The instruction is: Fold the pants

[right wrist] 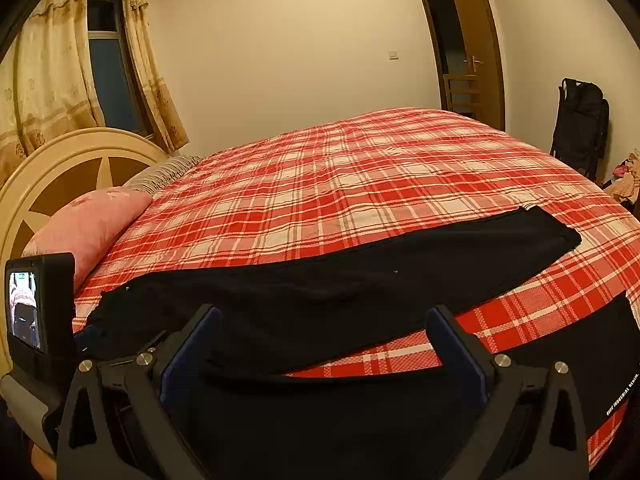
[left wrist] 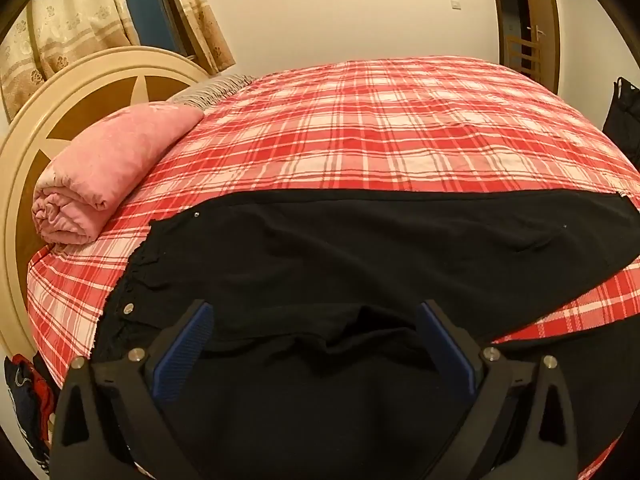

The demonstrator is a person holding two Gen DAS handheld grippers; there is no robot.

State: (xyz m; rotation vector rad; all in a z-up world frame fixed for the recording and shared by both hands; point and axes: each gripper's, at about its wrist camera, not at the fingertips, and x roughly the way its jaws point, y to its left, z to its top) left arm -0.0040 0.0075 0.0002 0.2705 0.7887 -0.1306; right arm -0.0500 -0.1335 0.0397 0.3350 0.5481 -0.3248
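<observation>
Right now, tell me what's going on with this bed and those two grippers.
A person is holding a gripper in each hand over black pants spread on a red plaid bedspread. The left gripper and right gripper both have their jaws wide open above the near part of the pants, gripping nothing. The legs lie apart, one stretching away to the right, so no fold is made yet. A rolled pink quilt sits by the headboard.

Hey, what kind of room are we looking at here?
Most likely a home bedroom: a bed under a red and white plaid bedspread, a cream round headboard with a brown star, and a folded pink quilt beside it.
</observation>
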